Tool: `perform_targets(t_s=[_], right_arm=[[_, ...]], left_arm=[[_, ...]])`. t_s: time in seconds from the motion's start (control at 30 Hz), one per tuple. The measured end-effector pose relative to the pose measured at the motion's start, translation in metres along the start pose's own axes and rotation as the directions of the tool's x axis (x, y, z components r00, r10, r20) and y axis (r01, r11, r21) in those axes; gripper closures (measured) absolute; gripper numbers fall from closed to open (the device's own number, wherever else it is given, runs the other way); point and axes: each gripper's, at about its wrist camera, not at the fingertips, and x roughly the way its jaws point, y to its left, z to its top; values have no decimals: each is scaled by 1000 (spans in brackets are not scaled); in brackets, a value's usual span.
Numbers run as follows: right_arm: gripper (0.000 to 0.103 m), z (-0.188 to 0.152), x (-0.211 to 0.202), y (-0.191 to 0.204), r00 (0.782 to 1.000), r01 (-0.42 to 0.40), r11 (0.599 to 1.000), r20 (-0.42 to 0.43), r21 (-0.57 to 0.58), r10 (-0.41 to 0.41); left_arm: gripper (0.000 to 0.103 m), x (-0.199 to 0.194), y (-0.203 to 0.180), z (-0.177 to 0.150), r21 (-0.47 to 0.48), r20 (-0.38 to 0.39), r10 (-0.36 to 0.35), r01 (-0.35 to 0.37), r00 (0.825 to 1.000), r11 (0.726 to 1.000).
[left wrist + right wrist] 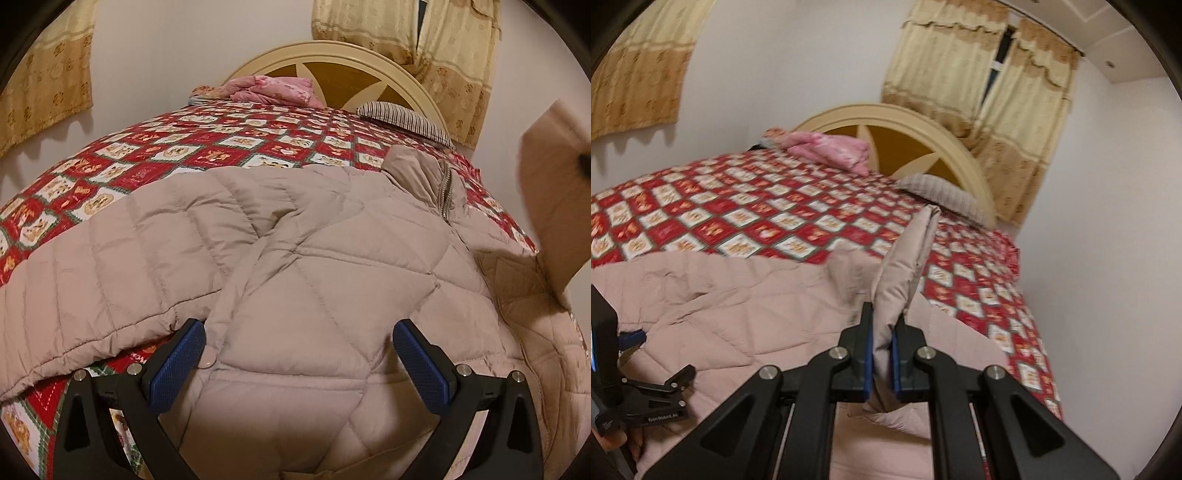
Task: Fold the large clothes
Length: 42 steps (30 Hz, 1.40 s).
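Observation:
A beige quilted down jacket [295,240] lies spread on a bed with a red patterned bedspread [184,144]. My left gripper [299,326] hangs low over the jacket's near part, open, its blue pads [177,365] wide apart with the cloth below them. My right gripper [885,317] is shut on a padded fold of the jacket [905,266], which stands up between the fingers. In the left wrist view that lifted part shows as a blurred beige flap [550,192] at the right edge. The jacket's collar and zip [443,181] point toward the headboard.
A cream and brown headboard [332,66] stands at the far end, with a pink folded quilt [273,90] and a striped pillow [402,118] before it. Yellow curtains [979,92] hang behind. The left hand's gripper body [646,391] shows at the right view's left edge.

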Motion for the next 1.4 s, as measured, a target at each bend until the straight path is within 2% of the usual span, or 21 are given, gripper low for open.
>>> perform_targets(t_s=[0.1,0.37,0.53,0.57,0.63,0.67,0.77,0.87,0.93,1.0,1.03,1.1,1.17,1.2,1.27,1.33,1.4], right_arm=[[94,-10,26,25,998,-51,999,-47,3,51],[93,-39,69,59,980,-128,990,-145,65,137],[90,-50,85,64,964,-193,973,-160,123,212],[86,-51,85,63,960,-212,968,-156,134,232],[57,-52,81,56,946,-259,951,-154,166,285],[38,-52,76,53,943,-269,946,-151,178,297],[34,-53,47,29,949,-284,940,-85,190,304],[28,-58,23,-8,967,-250,947,-5,203,256],[28,-63,19,-42,984,-179,955,19,239,179],[28,-70,24,-73,995,-97,952,10,291,98],[28,-75,30,-92,999,-47,940,-7,337,52],[28,-87,43,-132,999,32,893,-40,450,-15],[28,-103,57,-167,996,87,827,-70,555,-58],[28,-103,61,-173,995,100,818,-78,567,-68],[28,-107,77,-182,992,122,815,-96,566,-82],[28,-108,93,-183,993,107,825,-103,555,-59],[28,-113,106,-183,994,72,830,-113,553,-11]], left_arm=[[1,-1,2,-1,-13,3,-6,7,1000,1000],[1,2,1,-1,-10,-5,7,-7,1000,1000],[1,4,1,-1,-4,-13,21,-21,1000,1000],[1,5,1,-1,-2,-21,20,-20,1000,1000],[1,6,3,2,3,-52,2,-2,999,1000],[1,5,5,3,11,-69,-4,4,998,1000],[1,-12,12,11,70,-81,10,-4,997,998],[1,-43,6,29,150,-16,33,-31,999,988],[1,-63,-9,49,206,36,24,-31,999,978],[1,-78,-35,67,264,69,-15,-4,998,965],[1,-83,-52,74,297,88,-39,11,995,955],[1,-85,-85,83,355,129,-70,20,989,935],[1,-74,-116,86,388,157,-92,24,983,921],[1,-65,-131,85,398,165,-104,30,981,917],[1,-32,-162,78,431,156,-104,27,982,902],[1,0,-181,72,438,128,-86,22,988,899],[1,32,-192,64,440,96,-39,-7,995,898]])
